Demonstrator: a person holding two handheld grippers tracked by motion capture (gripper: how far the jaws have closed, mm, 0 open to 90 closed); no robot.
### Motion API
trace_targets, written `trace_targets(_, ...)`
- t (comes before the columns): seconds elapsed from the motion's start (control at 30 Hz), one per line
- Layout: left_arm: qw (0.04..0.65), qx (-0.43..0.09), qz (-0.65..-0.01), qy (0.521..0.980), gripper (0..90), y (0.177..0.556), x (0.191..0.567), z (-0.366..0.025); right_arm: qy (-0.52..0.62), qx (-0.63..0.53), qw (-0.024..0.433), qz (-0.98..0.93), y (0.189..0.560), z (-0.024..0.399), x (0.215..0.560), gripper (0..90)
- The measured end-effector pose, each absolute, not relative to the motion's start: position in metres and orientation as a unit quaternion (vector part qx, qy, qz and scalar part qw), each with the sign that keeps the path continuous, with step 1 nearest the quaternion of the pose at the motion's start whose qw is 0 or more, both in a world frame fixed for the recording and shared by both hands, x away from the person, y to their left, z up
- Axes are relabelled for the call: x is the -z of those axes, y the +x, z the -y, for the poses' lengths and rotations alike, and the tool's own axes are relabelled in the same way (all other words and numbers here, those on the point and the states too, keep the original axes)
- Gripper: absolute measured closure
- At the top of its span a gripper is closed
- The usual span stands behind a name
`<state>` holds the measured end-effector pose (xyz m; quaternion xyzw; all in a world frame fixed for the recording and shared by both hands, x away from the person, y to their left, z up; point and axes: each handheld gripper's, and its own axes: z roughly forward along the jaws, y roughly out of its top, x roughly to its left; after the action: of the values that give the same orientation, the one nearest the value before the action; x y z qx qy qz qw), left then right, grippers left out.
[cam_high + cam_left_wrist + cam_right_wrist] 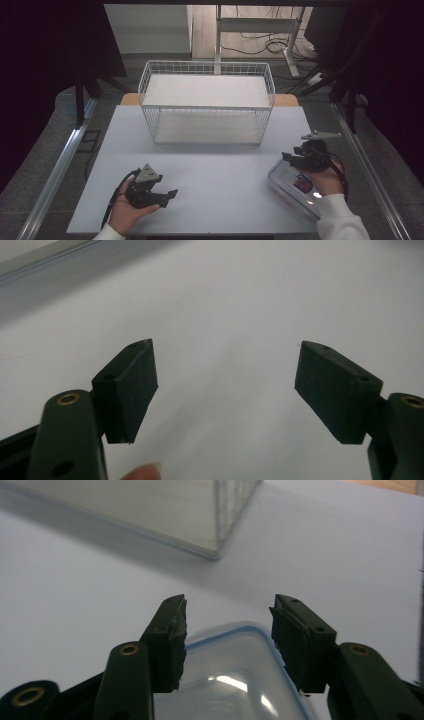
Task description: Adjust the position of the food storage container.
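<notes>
Clear plastic lidded container (235,680) between right claw (227,625) jaws, on white tabletop (210,170).
Right claw half-open around the container's end, grip uncertain; left claw (170,196) open, empty.

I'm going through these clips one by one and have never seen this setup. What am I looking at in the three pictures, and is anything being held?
No robot here: a person holds a hand-operated two-jaw gripper in each hand. The high view looks down on a pale table; the other two pictures come from cameras riding on each gripper. On the table stands a white wire basket with two levels. At the right lies a clear plastic container with a blue-edged lid. The right gripper has its jaws on either side of the container's near end; whether the pads press on it, I cannot tell. The left gripper rests open over bare table, holding nothing.
</notes>
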<state>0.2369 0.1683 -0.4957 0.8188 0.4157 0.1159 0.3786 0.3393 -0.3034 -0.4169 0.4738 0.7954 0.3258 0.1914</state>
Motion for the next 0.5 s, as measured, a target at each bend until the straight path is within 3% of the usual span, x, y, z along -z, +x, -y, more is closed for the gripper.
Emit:
trace_targets(0.13,0.379,-0.116,-0.416,0.818,24.8,0.237,0.495,-0.169,0.484,-0.311,0.196,-0.794,0.348,0.315,0.419,56.4)
trace_targets(0.23,0.377,-0.115,-0.418,0.818,24.8,0.237,0.496,-0.169,0.499,-0.290,0.195,-0.793,0.356,0.331,0.424,74.9)
trace_targets(0.33,0.377,-0.116,-0.416,0.819,24.8,0.237,0.496,-0.168,0.507,-0.281,0.195,-0.791,0.360,0.340,0.427,84.1)
trace_targets(0.5,0.376,-0.115,-0.418,0.819,24.8,0.237,0.496,-0.168,0.504,-0.257,0.187,-0.803,0.368,0.349,0.437,88.8)
